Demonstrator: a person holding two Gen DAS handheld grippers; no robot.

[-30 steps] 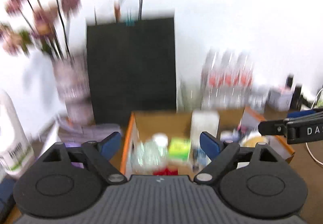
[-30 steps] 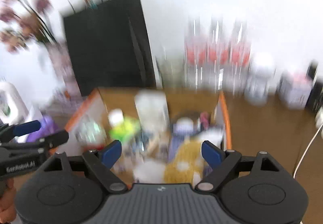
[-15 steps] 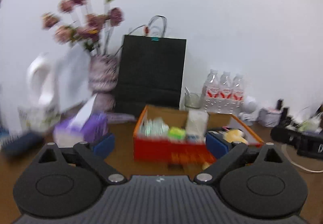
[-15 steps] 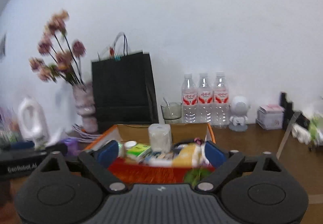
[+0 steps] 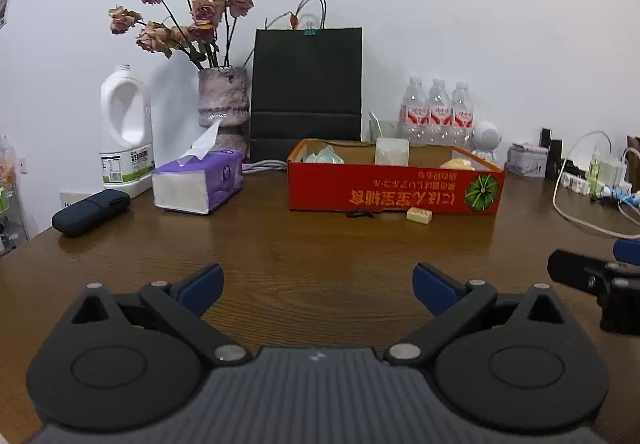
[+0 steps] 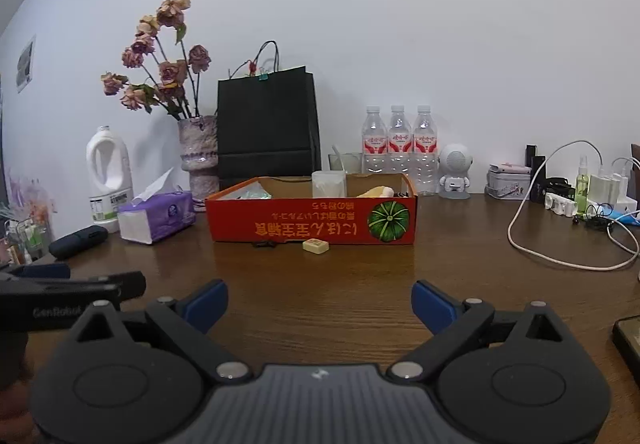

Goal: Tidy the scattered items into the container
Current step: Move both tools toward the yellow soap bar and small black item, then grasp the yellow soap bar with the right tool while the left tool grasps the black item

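A red cardboard box (image 5: 394, 190) (image 6: 312, 222) stands at the middle back of the wooden table and holds a white roll (image 6: 329, 183), a yellow item (image 6: 378, 191) and a pale green packet (image 5: 326, 156). In front of its near wall lie a small cream block (image 5: 419, 215) (image 6: 315, 246) and a small black item (image 5: 360, 213) (image 6: 264, 244). My left gripper (image 5: 316, 284) hovers low over the bare wood, well short of the box, open and empty. My right gripper (image 6: 320, 300) hangs beside it on the right, likewise open and empty.
Left of the box are a purple tissue box (image 5: 198, 184), a dark case (image 5: 91, 213), a white jug (image 5: 126, 132) and a vase of dried roses (image 5: 223, 104). A black paper bag (image 5: 307, 84) and water bottles (image 5: 438, 110) stand behind. A white cable (image 6: 560, 240) loops at the right.
Both grippers have drawn back from just over the box and sunk toward the table, so the box now sits farther off. Their jaws stand a little wider.
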